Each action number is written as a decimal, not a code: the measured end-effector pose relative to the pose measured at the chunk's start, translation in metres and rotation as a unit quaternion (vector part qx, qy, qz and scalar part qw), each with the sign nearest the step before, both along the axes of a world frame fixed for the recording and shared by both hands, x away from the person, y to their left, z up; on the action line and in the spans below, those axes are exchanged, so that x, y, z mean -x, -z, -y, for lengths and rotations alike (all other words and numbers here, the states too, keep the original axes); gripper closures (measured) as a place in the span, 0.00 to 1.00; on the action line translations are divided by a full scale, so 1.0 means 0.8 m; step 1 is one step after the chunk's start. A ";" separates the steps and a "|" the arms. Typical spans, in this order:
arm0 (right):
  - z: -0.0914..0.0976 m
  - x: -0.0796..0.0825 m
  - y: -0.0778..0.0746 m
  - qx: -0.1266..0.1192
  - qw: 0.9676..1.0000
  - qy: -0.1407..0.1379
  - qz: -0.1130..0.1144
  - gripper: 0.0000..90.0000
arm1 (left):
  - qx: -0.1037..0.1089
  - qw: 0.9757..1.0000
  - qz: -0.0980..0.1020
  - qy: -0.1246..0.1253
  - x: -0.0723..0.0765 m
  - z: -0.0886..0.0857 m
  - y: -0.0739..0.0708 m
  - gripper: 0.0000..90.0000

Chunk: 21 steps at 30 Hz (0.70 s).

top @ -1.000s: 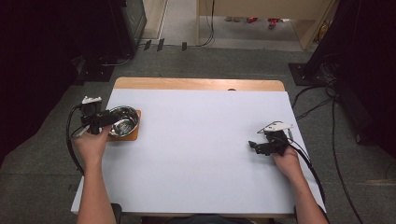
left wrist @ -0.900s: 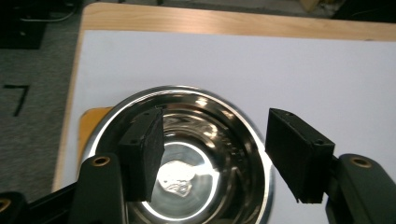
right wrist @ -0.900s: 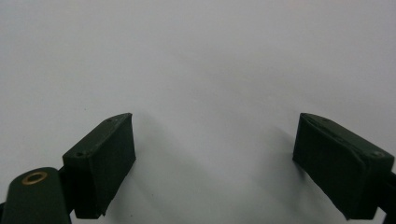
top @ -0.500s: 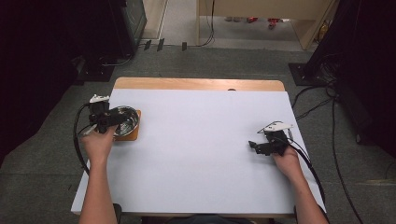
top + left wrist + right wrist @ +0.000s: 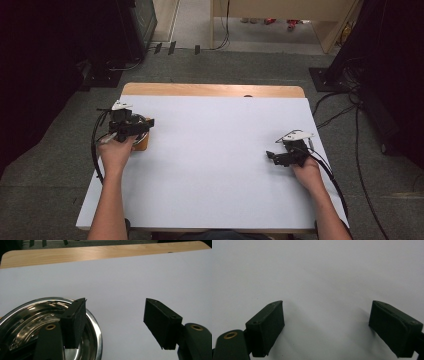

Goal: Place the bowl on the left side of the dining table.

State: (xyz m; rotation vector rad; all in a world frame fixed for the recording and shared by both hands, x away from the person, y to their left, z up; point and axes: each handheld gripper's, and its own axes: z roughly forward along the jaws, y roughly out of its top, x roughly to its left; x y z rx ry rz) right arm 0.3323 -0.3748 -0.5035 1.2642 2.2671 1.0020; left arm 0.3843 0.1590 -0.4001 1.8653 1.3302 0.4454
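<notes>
1. There are two grippers, one in each hand of the person.
2. The left gripper (image 5: 115, 325) has its jaws spread, and they have just been opening; no thing is pressed between them, only the white table top (image 5: 140, 277) lies in the gap.
3. One steel bowl (image 5: 30, 322) is there. It lies under the left jaw of this gripper, and its rim passes just beside that jaw.
4. In the high view the bowl (image 5: 142, 124) sits on one wooden coaster (image 5: 142, 143), just under the left gripper (image 5: 137, 126).
5. The right gripper (image 5: 327, 327) has its jaws spread wide over bare table, well apart from the bowl.
</notes>
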 end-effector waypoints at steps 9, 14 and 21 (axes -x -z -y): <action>0.000 0.000 0.000 0.000 1.000 0.000 0.000 0.14 | 0.002 1.000 -0.004 0.029 0.001 0.025 0.001 0.39; 0.000 0.000 0.000 0.001 1.000 0.000 0.001 0.14 | -0.001 0.999 -0.007 0.046 0.002 0.041 0.005 0.38; 0.000 0.000 0.000 0.000 1.000 -0.001 0.000 0.14 | -0.006 0.997 -0.004 0.072 0.005 0.069 0.010 0.35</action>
